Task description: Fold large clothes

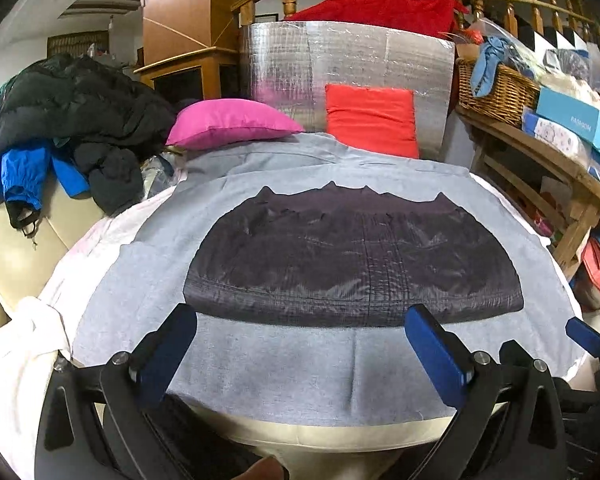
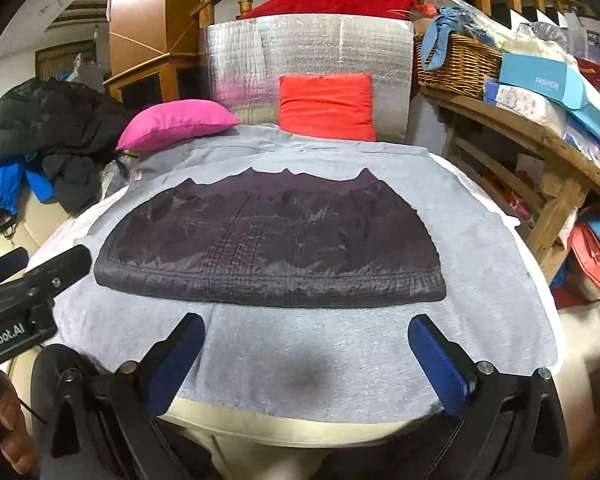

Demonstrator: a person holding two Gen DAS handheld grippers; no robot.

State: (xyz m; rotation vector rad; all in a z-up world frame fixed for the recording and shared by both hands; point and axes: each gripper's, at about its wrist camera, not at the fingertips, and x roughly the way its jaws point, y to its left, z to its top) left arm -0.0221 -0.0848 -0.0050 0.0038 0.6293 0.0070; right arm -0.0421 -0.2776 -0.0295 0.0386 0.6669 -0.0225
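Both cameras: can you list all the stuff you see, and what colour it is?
dark garment: 1, purplish black, flat on the grey cloth
grey cloth: 1, grey, spread over the surface
pink pillow: 1, pink, behind the cloth, left
orange pillow: 1, orange-red, leaning on the silver panel
silver panel: 1, silver, at the back
red fabric: 1, red, atop the panel
jackets: a pile, black and blue, far left
basket: 1, wicker, on the right shelf
left claw: 1, blue pads, open above the cloth's near edge
right claw: 1, blue pads, open, same place
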